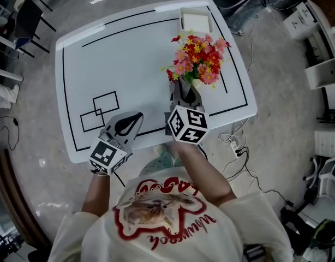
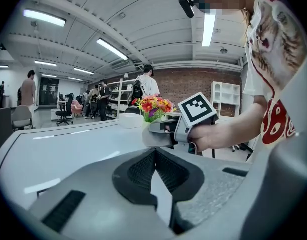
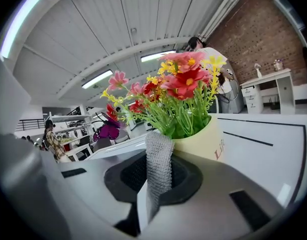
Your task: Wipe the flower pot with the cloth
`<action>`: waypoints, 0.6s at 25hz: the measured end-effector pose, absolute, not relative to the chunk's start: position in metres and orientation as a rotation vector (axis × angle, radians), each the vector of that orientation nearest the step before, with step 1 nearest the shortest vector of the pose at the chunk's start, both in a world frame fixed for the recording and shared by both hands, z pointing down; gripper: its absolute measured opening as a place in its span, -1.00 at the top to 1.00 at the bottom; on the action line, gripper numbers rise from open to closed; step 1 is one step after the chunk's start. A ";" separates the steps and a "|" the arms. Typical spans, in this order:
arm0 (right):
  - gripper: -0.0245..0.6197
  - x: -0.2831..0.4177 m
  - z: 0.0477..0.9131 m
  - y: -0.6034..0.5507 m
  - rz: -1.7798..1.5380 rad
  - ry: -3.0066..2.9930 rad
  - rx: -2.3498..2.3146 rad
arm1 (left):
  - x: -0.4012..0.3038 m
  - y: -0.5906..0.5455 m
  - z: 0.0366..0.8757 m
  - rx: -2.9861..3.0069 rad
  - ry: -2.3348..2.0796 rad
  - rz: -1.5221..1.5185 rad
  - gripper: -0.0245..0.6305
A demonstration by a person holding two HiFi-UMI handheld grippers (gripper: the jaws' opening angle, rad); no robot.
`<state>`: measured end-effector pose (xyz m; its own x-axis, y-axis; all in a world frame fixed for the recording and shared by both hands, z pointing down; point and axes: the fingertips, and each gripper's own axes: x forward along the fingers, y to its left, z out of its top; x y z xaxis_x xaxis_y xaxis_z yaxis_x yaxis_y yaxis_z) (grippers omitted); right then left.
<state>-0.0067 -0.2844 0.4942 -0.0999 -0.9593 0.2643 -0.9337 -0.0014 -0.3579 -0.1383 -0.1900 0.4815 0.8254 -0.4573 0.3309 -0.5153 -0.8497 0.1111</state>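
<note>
The cream flower pot (image 3: 207, 140) stands on the right part of the white table (image 1: 124, 53), filled with red, pink and yellow flowers (image 1: 199, 59). My right gripper (image 1: 185, 90) is at the pot's near side, shut on a strip of grey knitted cloth (image 3: 159, 165) that rests against the pot's wall. In the head view the cloth is hidden by the gripper. My left gripper (image 1: 132, 118) hovers over the table's front edge, left of the pot and apart from it, shut with nothing in it. The left gripper view shows the right gripper (image 2: 163, 134) and the flowers (image 2: 153, 105) beyond.
A white rectangular box (image 1: 196, 21) sits at the table's far edge behind the pot. Black lines and rectangles (image 1: 100, 111) are marked on the tabletop. Cables and a power strip (image 1: 234, 142) lie on the floor at the right. Several people and chairs are far off in the room.
</note>
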 end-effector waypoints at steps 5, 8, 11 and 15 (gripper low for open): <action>0.87 0.002 0.494 -0.276 -0.698 2.191 -2.064 | -0.131 -0.187 0.483 2.817 -0.740 0.442 0.92; 0.87 0.010 0.494 -0.268 -0.692 2.195 -2.062 | -0.124 -0.186 0.484 2.818 -0.732 0.436 0.92; 0.87 0.020 0.493 -0.261 -0.682 2.192 -2.066 | -0.115 -0.186 0.483 2.823 -0.720 0.438 0.92; 0.87 0.030 0.492 -0.254 -0.675 2.201 -2.058 | -0.100 -0.186 0.484 2.830 -0.705 0.447 0.92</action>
<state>0.0303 -0.2540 0.4922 -0.1107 -0.9611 0.2530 -0.9375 0.0165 -0.3475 -0.0997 -0.1856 0.4835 0.8414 -0.4255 0.3332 -0.4831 -0.8686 0.1106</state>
